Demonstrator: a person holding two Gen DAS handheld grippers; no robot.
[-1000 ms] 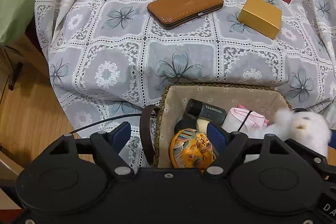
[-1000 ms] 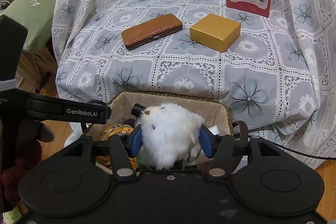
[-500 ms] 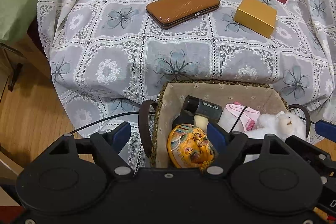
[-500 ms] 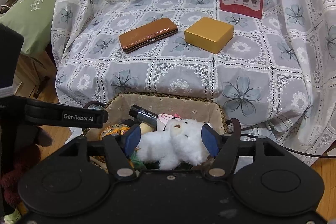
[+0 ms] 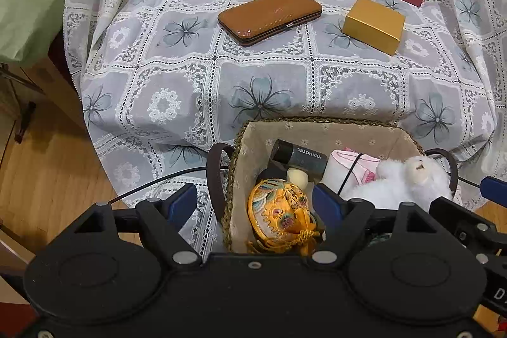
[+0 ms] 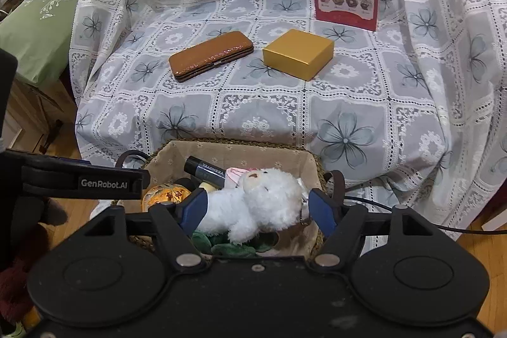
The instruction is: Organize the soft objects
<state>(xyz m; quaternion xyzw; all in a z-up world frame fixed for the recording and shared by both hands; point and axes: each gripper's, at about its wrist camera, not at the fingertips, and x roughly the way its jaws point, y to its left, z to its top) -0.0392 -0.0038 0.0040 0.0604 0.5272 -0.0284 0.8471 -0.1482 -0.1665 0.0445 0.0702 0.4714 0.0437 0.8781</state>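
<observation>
At the bottom centre of the right wrist view, the fluffy white plush toy [image 6: 259, 201] lies inside the woven, fabric-lined basket [image 6: 240, 148], between the spread blue pads of the right gripper [image 6: 256, 209], which is released and holds nothing. In the left wrist view the left gripper [image 5: 253, 205] is also spread wide and grips nothing, over the basket's left rim, above an orange embroidered pouch [image 5: 279, 211]. A brown leather case [image 6: 210, 55] and gold box [image 6: 298, 53] lie on the lace cloth at mid-frame.
</observation>
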